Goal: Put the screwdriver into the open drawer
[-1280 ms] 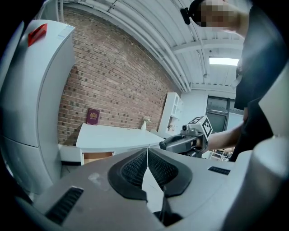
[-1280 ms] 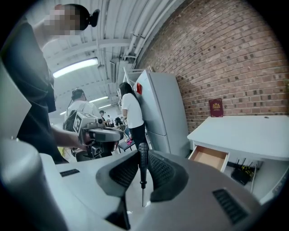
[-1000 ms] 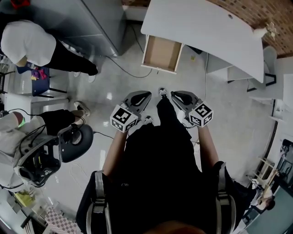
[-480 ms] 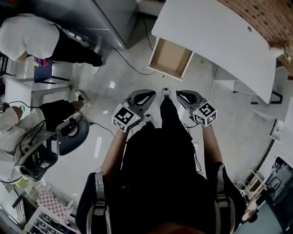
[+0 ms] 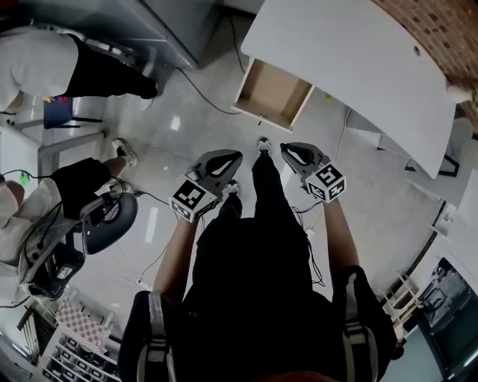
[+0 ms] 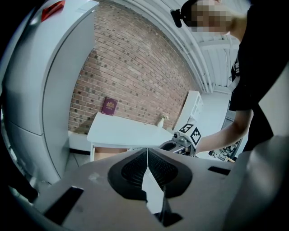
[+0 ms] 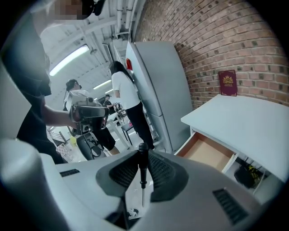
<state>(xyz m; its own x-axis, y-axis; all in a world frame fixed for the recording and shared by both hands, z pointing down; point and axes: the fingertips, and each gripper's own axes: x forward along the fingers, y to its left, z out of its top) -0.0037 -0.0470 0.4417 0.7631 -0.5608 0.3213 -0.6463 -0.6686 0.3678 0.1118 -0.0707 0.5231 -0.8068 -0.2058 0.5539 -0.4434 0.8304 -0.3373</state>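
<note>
Pinching a slim screwdriver with a black handle and a thin metal shaft point(image 7: 142, 176) in the right gripper point(image 7: 143, 158), jaws shut on the handle, shaft lying along the gap and pointing back toward the gripper body. Carrying the left gripper point(image 6: 147, 154) alongside, jaws pressed together on nothing. Holding both grippers low in front of the body, well short of the open drawer with the bare light-brown wooden inside point(image 5: 272, 93), the right one slightly nearer to it than the left. Not showing the screwdriver itself in the head view, too small there to pick out.

Standing out from under the flat white desk top point(image 5: 351, 60), the drawer front facing the grippers, with bare pale floor point(image 5: 187, 127) between. Rising to the left of the drawer, a tall grey cabinet point(image 5: 172, 22).

Judging by this: carrying step in hand, tool already gripped, drawer not yet reached. Calling next for closing the gap to the drawer, reaching the right gripper out over its open top, lowering until the screwdriver sits below the walls, then parting the jaws; probably needing a tilt so the shaft clears the front edge.
</note>
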